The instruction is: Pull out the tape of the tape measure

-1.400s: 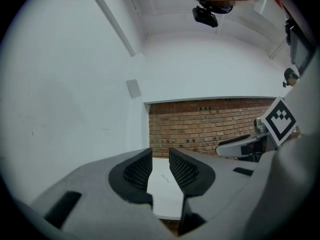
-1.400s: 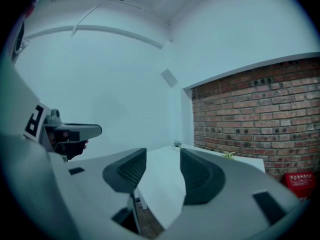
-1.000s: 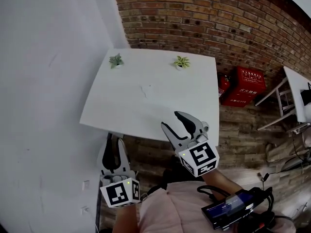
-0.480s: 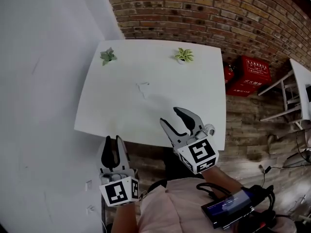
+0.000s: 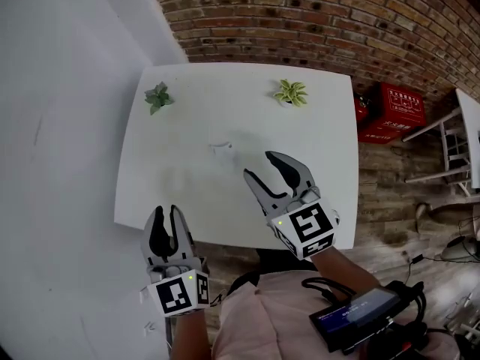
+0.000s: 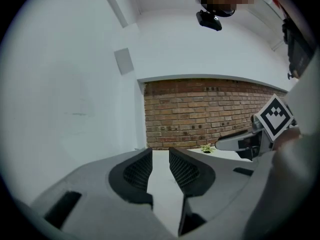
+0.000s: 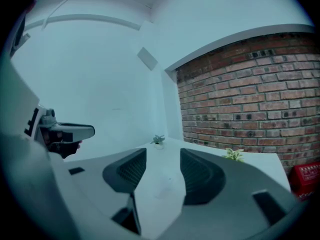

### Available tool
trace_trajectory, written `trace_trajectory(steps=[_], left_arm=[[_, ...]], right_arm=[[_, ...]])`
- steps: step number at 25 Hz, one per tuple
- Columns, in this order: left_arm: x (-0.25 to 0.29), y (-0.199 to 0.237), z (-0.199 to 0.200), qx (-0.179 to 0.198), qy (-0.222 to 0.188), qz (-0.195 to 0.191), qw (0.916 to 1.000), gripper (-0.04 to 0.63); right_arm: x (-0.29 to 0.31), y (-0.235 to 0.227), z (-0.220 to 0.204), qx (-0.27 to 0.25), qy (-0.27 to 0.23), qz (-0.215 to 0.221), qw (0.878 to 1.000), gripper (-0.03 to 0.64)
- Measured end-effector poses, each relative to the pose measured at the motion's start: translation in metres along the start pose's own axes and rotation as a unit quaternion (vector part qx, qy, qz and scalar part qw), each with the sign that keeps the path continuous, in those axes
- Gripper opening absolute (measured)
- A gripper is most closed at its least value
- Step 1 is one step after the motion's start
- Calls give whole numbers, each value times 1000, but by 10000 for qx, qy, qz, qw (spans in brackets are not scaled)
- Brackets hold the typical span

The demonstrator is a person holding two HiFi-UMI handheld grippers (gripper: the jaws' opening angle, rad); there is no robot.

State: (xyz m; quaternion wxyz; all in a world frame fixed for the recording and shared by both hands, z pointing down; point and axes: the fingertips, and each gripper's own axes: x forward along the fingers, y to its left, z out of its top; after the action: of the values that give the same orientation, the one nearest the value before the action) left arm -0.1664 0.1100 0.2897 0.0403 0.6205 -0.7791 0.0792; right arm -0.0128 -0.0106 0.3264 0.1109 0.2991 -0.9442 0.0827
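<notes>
My left gripper [image 6: 160, 154] has its jaws a narrow gap apart with nothing between them. My right gripper [image 7: 163, 154] stands a little wider and is just as empty, with only bare tabletop showing through the gap.

In the head view the left gripper [image 5: 163, 214] sits at the near edge of the white table [image 5: 315, 141]. The right gripper [image 5: 260, 166] is already out over the table, pointing inward. Ahead of its tips, near the middle, lies a small pale object [image 5: 220, 147]. It is too small for me to make out, but it is the only thing there that could be the tape measure. Two little potted plants [image 5: 157, 96] [image 5: 291, 92] stand along the far edge, below the brick wall [image 5: 300, 13].

I judge this to be the approach, with nothing gripped yet. Next, one gripper has to reach that object and pin its body, and the other has to find the tape's end.

Compared with a second ago, the table sits closer and more squarely under me. My left gripper has come up from below the table edge to level with it. Neither pair of jaws has changed its gap.
</notes>
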Motion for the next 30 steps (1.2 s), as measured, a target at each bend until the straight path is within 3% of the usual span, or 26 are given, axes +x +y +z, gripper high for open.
trace_trajectory(steps=[14, 22, 30], left_arm=[[55, 9, 8, 89, 142, -53, 9998, 112], [79, 26, -17, -26, 448, -269, 9986, 112], [102, 51, -63, -142, 869, -635, 9941, 112]], right_arm=[[45, -21, 2, 189, 120, 51, 9997, 218], [73, -12, -22, 295, 490, -41, 9984, 221], [100, 14, -75, 508, 1105, -194, 9924, 238]])
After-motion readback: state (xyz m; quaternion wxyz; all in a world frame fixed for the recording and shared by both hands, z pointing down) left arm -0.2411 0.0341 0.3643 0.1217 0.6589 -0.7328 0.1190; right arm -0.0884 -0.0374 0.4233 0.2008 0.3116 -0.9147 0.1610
